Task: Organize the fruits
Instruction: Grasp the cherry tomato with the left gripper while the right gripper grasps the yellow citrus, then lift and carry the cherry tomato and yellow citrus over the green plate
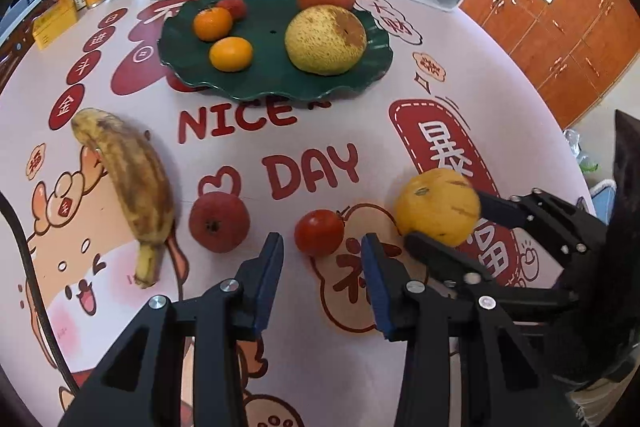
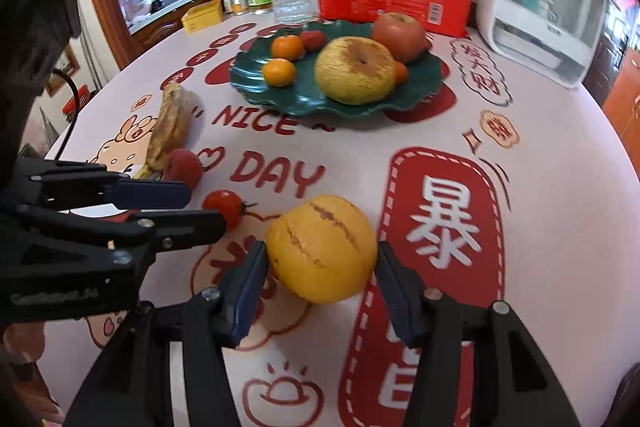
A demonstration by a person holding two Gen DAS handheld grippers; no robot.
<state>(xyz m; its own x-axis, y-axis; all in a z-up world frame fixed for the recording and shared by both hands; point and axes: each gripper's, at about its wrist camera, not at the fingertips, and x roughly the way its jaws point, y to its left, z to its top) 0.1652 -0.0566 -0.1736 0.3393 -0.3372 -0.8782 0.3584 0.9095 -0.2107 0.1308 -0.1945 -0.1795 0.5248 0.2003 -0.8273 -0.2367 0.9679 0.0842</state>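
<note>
**A:** What do your claws have just now?

**B:** My right gripper (image 2: 320, 273) has its jaws either side of the yellow melon (image 2: 322, 247), across its widest part. The left pad looks to touch the rind; at the right pad I cannot tell whether there is a sliver of gap. I would not call it a firm pinch yet. My left gripper (image 1: 324, 259) is narrowly spread and holds nothing. The cherry tomato (image 1: 319, 231) sits on the cloth just beyond its fingertips, roughly in line with the gap.

**A:** How will they handle?

**B:** The melon, I judge, is firm, smooth and fairly heavy, round enough to roll or slip, so take it at its middle. The tomato is light, thin-skinned and easily crushed; it wants a gentle squeeze across its belly.

**A:** And farther out?

**B:** Left of the tomato lies a red fruit (image 1: 219, 222), then a spotted banana (image 1: 128, 187). At the far side, the green plate (image 1: 200, 75) holds the other fruit.
</note>
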